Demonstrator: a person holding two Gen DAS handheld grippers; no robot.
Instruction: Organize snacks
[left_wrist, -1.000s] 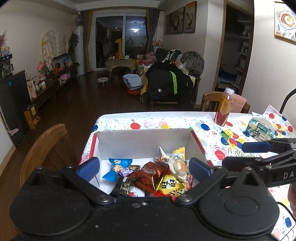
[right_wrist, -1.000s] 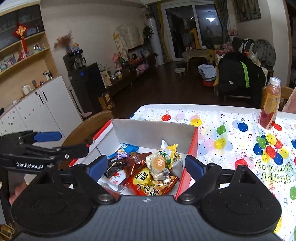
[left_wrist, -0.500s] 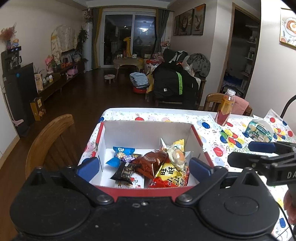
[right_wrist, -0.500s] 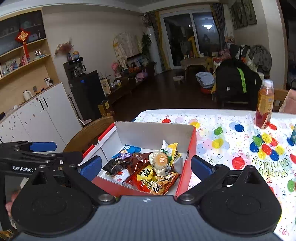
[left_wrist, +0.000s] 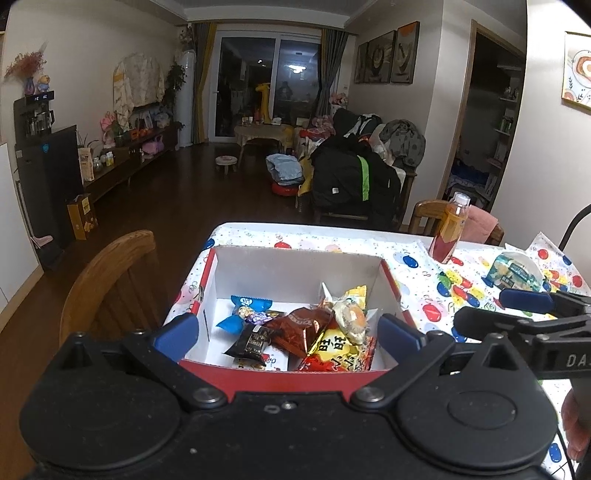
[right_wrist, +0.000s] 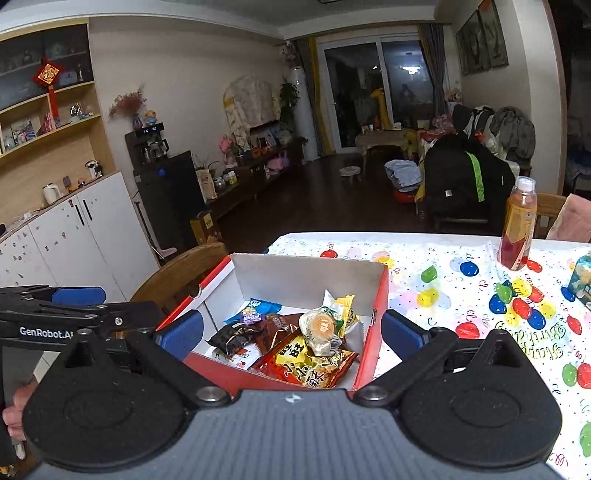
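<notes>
Red box (left_wrist: 295, 374) (snacks (left_wrist: 334, 343) inside)

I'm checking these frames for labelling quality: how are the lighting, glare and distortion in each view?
Left wrist view: dim indoor light, snacks in the box readable, glare on the brown wrapper, walls bow at the edges. Right wrist view: similar light, shine on the yellow-red bag, cabinets curve from fisheye; both open claws, left claw and right claw, look soft.
</notes>
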